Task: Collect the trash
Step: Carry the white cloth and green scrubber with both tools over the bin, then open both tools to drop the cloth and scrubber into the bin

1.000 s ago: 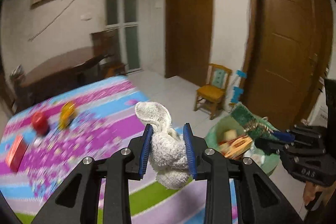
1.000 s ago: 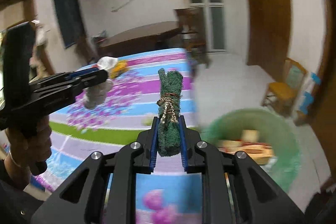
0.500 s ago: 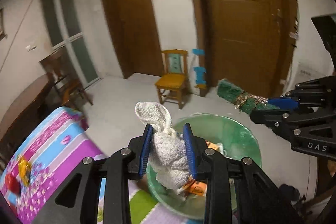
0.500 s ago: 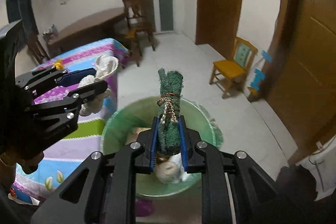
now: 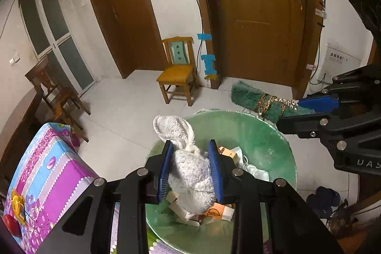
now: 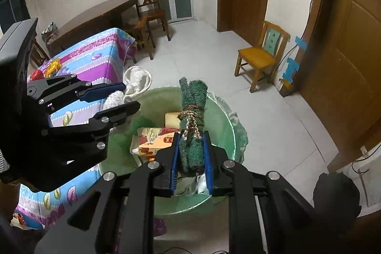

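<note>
Left wrist cam: left gripper (image 5: 190, 168) clamps the white rag (image 5: 190, 170) right over the green bin (image 5: 269, 135), table edge (image 5: 71, 156) close by; a second ago it hovered over the table.

Right wrist cam: right gripper (image 6: 190, 158) squeezes the green bundle (image 6: 192, 125) above the bin's rim, open floor (image 6: 273, 125) beyond.

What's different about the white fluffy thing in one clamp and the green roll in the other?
The white cloth is a loose, crumpled wad with a flap sticking up; the green cloth roll is rolled tight and tied with cord. The white one fills wider-set jaws of the left gripper; the green one is slimmer, pinched narrowly by the right gripper. Both are soft fabric, held over the green bin.
</note>
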